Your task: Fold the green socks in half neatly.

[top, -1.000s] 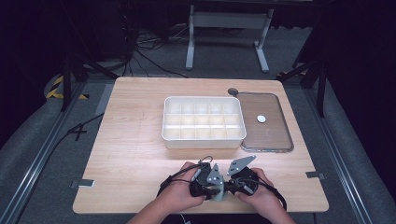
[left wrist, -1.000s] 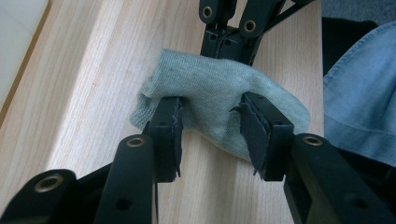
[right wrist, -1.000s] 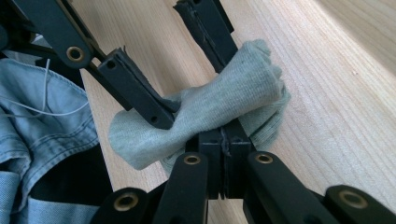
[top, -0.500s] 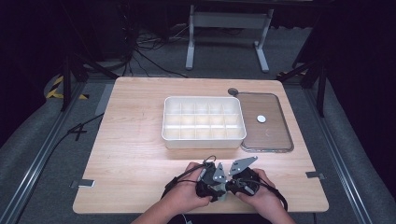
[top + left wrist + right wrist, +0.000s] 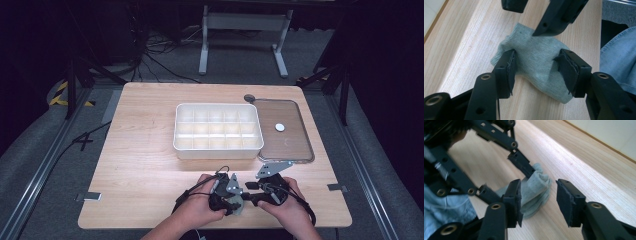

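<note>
Dark studio floor with cables and stand legs surrounds a pale wooden table point(image 5: 150, 150). At its near edge, about 6 o'clock in the high view, the left gripper point(image 5: 536, 71) straddles a bunched grey-green sock point(image 5: 536, 62) that lies on the wood: its two pads stand against the cloth's left and right flanks without visibly squeezing it. The right gripper point(image 5: 537, 200) meets the left one tip to tip; its jaws have just been opening and now stand spread, the left pad beside the sock's folded end point(image 5: 536, 187), the right pad clear over bare wood. In the left gripper view these jaws hang at 12 o'clock above the sock. Both hands, left point(image 5: 197, 212) and right point(image 5: 285, 210), enter from 6 o'clock; a blue denim sleeve point(image 5: 619, 65) shows at 3 o'clock in the left gripper view. Farther out, toward 12 o'clock, sits a white compartment box point(image 5: 218, 131), with a clear lid point(image 5: 287, 145) touching its side at 3 o'clock, bearing a small white disc point(image 5: 280, 127).
</note>
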The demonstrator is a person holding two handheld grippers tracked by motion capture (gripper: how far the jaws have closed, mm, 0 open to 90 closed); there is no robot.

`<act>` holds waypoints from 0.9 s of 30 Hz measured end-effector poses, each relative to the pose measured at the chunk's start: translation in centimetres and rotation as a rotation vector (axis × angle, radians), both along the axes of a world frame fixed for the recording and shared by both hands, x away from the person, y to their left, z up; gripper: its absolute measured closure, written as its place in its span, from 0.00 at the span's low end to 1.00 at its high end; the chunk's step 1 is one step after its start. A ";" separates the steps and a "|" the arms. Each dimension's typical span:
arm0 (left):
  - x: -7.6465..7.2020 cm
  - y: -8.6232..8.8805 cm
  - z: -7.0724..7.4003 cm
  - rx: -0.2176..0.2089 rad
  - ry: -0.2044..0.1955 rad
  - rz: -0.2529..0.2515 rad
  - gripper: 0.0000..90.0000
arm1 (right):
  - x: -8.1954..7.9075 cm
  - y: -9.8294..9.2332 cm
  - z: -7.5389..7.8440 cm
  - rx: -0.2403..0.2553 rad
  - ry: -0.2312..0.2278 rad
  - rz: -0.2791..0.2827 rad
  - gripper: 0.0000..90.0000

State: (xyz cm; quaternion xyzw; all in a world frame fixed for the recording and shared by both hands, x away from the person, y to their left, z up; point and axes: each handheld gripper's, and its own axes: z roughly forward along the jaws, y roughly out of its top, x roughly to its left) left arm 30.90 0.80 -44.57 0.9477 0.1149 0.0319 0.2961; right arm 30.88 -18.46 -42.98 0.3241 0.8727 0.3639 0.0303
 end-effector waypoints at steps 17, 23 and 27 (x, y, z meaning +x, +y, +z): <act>0.3 1.7 -0.1 -0.004 0.035 0.082 0.52 | 0.8 1.3 -2.8 -0.092 0.066 0.015 0.55; -0.1 1.7 -0.1 0.002 0.019 0.088 0.53 | 1.1 1.2 -1.6 -0.014 0.031 -0.002 0.55; -0.2 1.7 -0.2 -0.003 0.007 0.095 0.53 | 1.2 1.5 -1.2 0.023 0.023 0.000 0.53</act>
